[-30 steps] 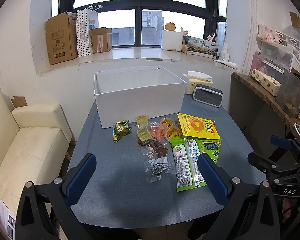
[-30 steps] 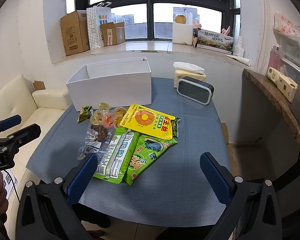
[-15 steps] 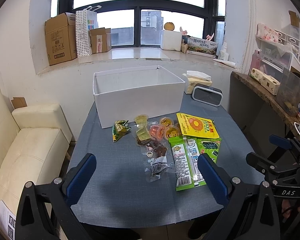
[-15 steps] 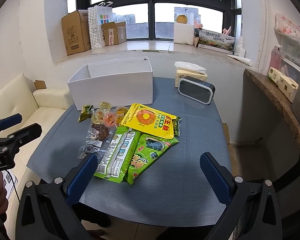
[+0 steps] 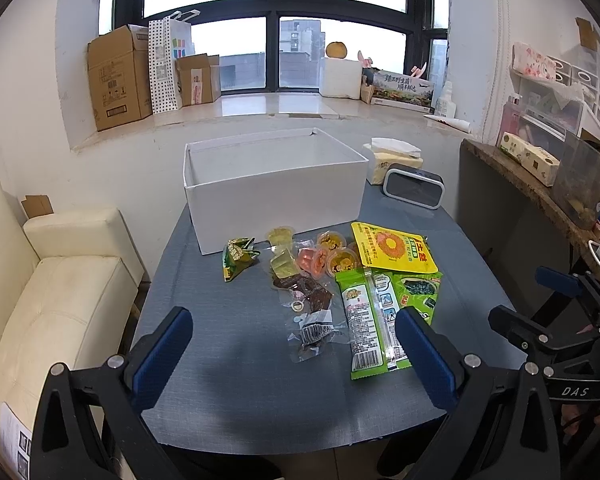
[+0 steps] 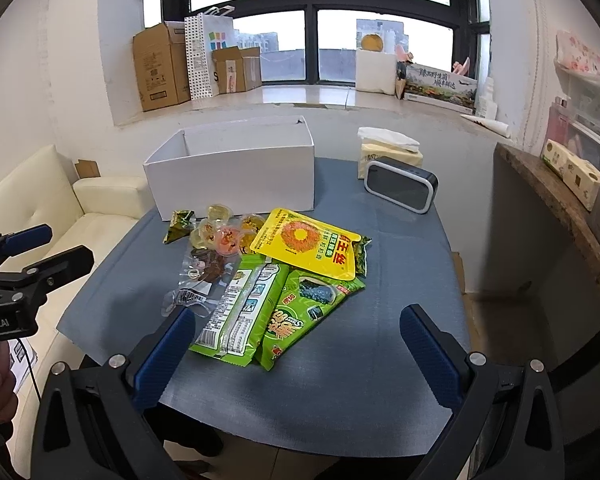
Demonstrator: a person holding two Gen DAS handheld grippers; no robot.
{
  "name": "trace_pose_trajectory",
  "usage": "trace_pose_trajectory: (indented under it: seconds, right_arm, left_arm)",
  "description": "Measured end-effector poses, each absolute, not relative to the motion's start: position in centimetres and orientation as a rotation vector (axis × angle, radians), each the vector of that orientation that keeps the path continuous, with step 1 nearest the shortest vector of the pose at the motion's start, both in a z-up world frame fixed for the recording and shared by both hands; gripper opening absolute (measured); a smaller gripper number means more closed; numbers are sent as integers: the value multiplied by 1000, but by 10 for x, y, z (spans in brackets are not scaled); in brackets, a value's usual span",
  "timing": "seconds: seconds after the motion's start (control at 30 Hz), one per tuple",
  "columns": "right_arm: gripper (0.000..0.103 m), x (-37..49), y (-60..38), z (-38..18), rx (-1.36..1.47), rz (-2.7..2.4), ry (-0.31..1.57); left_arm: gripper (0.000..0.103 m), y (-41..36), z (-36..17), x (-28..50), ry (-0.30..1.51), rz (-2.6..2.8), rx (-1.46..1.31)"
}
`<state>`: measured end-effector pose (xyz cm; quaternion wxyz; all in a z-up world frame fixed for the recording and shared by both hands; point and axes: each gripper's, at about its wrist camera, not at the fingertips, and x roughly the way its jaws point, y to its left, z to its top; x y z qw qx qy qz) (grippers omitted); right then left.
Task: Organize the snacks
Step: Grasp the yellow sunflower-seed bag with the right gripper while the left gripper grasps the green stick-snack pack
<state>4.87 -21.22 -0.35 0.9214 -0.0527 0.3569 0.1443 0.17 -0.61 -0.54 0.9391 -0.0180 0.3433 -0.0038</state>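
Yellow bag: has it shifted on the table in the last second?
No. The yellow bag still lies in front of the white box, overlapping the green packets as before; only the camera view drifts slightly.

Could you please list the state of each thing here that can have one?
Left gripper: open, empty.
Right gripper: open, empty.
White box: open-topped, no snacks visible inside.
Yellow bag: flat, overlapping the green bags.
Green bags: flat, side by side.
Jelly cups: clustered before the box.
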Motion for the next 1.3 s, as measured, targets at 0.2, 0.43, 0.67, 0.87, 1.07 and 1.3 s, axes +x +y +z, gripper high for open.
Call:
trace_pose_trajectory:
  seconds: [0.2,0.43,0.67,0.87,1.07,1.3]
  right_arm:
    - [103,53,-214,-8,-143,277,684]
    - [103,98,-207,-31,-251,283,697]
    - [103,165,-170,-82,-384,344,769]
    - [103,206,-153,-106,-435,327,809]
    - [53,215,-159,-104,-395,341,829]
    - [18,200,-169,-81,-362,395,800]
  left_arm:
    - [103,-4,-9,5,711,-12,-44]
    - [103,-3,-18,11,731,-17,-49]
    - [103,6,-25,16,748,-5,-57]
    - [103,19,-31,23,761,14,-76]
    - [103,23,-39,29,777,15,-92]
    - [103,14,-46,37,790,-7,-77]
